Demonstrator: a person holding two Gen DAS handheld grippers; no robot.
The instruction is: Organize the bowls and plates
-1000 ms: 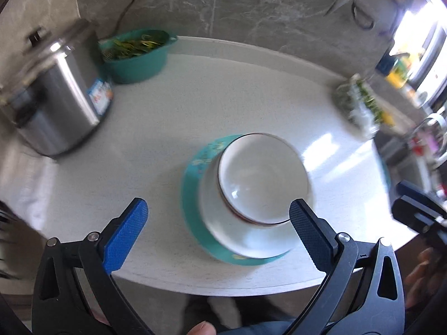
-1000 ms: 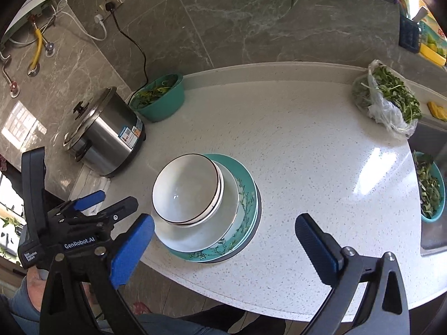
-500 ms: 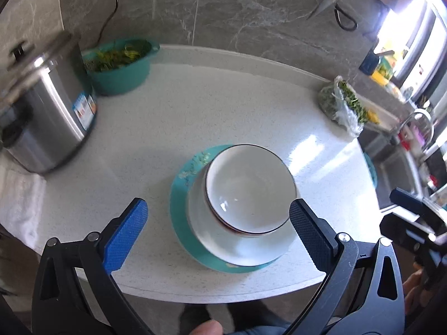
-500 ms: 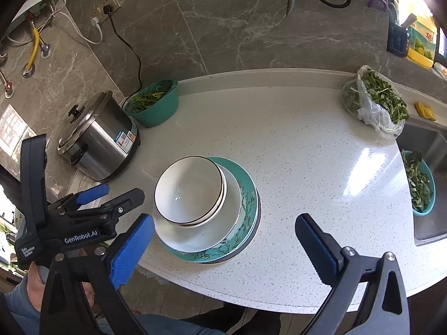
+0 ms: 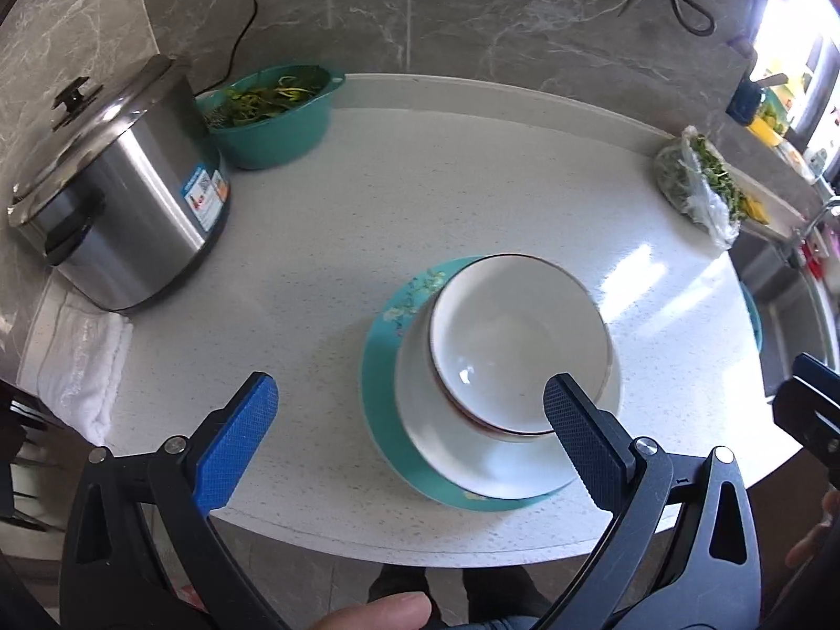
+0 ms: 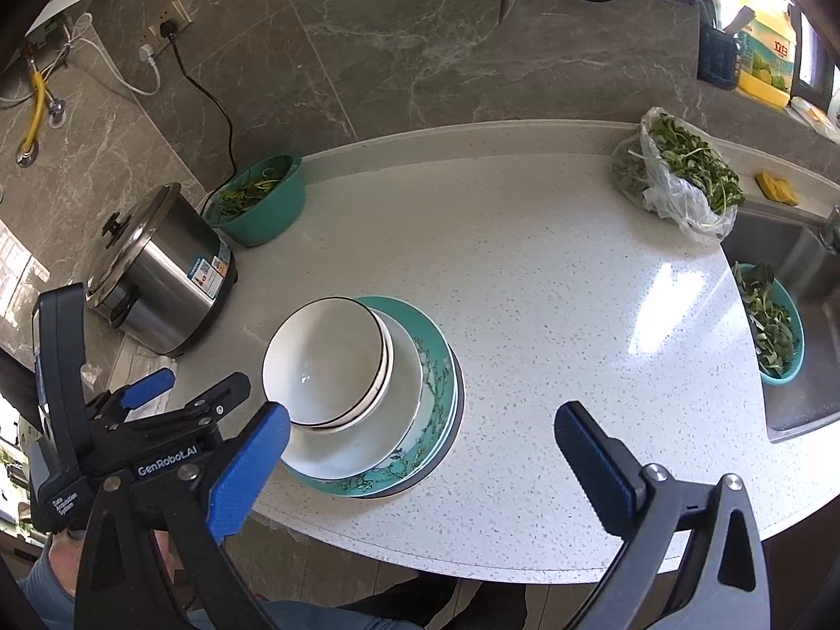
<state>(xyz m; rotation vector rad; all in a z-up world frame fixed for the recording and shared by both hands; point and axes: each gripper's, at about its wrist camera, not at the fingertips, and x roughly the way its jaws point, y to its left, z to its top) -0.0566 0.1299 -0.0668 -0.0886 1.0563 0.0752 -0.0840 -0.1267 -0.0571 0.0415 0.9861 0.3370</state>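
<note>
White bowls (image 5: 514, 336) (image 6: 320, 362) sit nested on a white plate (image 5: 504, 459) (image 6: 367, 446), which rests on teal floral plates (image 5: 383, 362) (image 6: 438, 367) near the counter's front edge. A dark rim shows under the teal plates on their right side in the right wrist view. My left gripper (image 5: 409, 436) is open, held back over the front edge of the counter, its right finger overlapping the bowls in the picture. My right gripper (image 6: 420, 451) is open too, with nothing between its fingers. The left gripper (image 6: 157, 394) also shows at the left of the right wrist view.
A steel rice cooker (image 5: 110, 194) (image 6: 157, 273) stands at the left beside a teal basin of greens (image 5: 273, 110) (image 6: 257, 199). A bag of greens (image 5: 698, 189) (image 6: 677, 173) lies at the back right. A sink (image 6: 798, 315) with a teal basket (image 6: 772, 325) is at the right. A white cloth (image 5: 84, 362) lies left.
Both grippers have drawn back and risen from the stack, so the counter looks smaller and further. The stack has not moved. Both stay open.
</note>
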